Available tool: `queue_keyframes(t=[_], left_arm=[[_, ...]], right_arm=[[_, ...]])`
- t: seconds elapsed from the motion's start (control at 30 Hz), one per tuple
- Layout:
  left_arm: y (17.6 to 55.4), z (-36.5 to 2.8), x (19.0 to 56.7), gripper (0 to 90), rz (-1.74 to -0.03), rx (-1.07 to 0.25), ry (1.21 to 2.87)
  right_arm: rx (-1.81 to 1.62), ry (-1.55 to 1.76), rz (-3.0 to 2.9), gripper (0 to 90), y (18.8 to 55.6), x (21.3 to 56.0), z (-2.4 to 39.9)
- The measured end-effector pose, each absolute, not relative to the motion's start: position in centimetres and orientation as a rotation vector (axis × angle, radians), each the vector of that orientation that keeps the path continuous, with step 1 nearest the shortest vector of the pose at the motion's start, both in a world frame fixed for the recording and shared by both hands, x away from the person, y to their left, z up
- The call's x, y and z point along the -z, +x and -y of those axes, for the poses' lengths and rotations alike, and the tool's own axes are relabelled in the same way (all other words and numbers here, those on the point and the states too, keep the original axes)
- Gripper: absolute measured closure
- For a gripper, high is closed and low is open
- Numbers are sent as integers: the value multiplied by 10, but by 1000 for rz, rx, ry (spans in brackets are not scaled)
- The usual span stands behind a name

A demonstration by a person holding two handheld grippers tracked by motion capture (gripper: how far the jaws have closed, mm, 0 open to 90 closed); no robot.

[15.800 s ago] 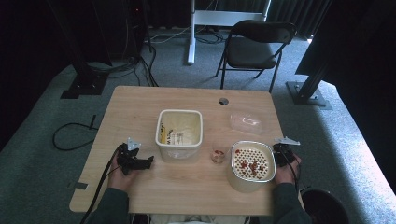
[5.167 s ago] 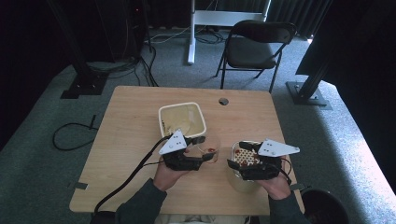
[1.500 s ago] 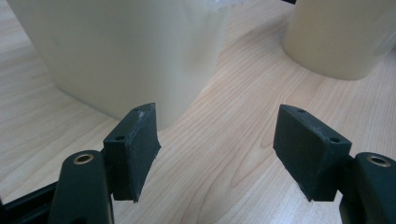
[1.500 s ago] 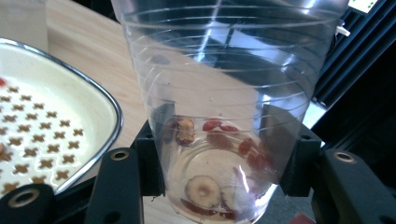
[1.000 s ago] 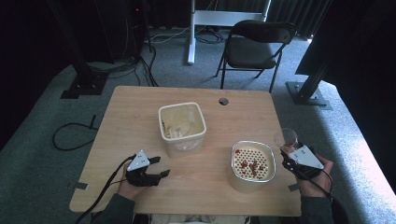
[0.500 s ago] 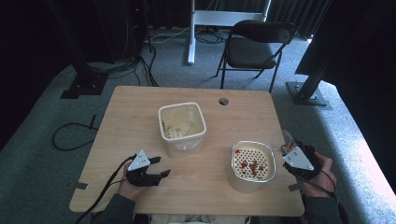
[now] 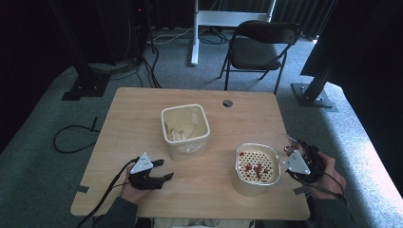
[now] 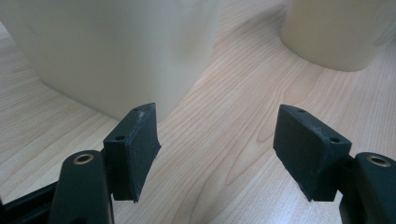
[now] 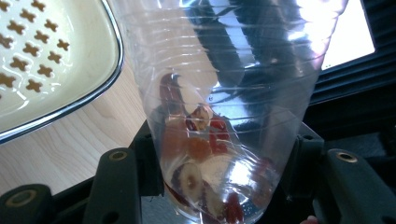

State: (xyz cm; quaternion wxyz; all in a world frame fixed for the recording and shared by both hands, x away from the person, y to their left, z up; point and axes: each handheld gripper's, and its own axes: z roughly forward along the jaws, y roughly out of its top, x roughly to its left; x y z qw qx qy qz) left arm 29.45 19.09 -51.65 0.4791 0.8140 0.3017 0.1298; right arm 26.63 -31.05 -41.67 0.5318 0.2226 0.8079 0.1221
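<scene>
We hold a clear plastic cup (image 9: pixel 219 107) of dried fruit in the right gripper (image 9: pixel 219 186), its jaws pressed on the cup's sides, just right of the strainer bowl (image 7: pixel 257 167). Let's keep the squeeze gentle, tilting slowly over the strainer. The left gripper (image 8: pixel 217 154) rests empty, jaws apart, on the desk (image 7: pixel 142 123).

Dim room, daylight from right, glare

Grey carpet (image 7: pixel 43 156) all round a light wood table (image 7: pixel 138 118), with a round grommet hole (image 7: pixel 227 103) near the table's far edge. Beyond the table, a dark folding chair (image 7: pixel 261 45) and a white post (image 7: pixel 194 33). Left of the table, a black stand base (image 7: pixel 85 85) and a looped cable (image 7: pixel 71 140). Right of the table, a black metal leg on a grey plate (image 7: pixel 313 92). Daylight on carpet at right.
</scene>
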Motion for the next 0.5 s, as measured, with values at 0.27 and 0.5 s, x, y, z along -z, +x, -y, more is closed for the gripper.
queue_keyframes(t=[0.27, 0.5], left_arm=[[295, -191, 517, 314, -734, -315, 1990], [295, -190, 517, 314, -738, -311, 1987]], right_arm=[[-162, 418, -1944, 450, 268, 415, 302], [-48, 308, -1951, 452, 267, 415, 294]])
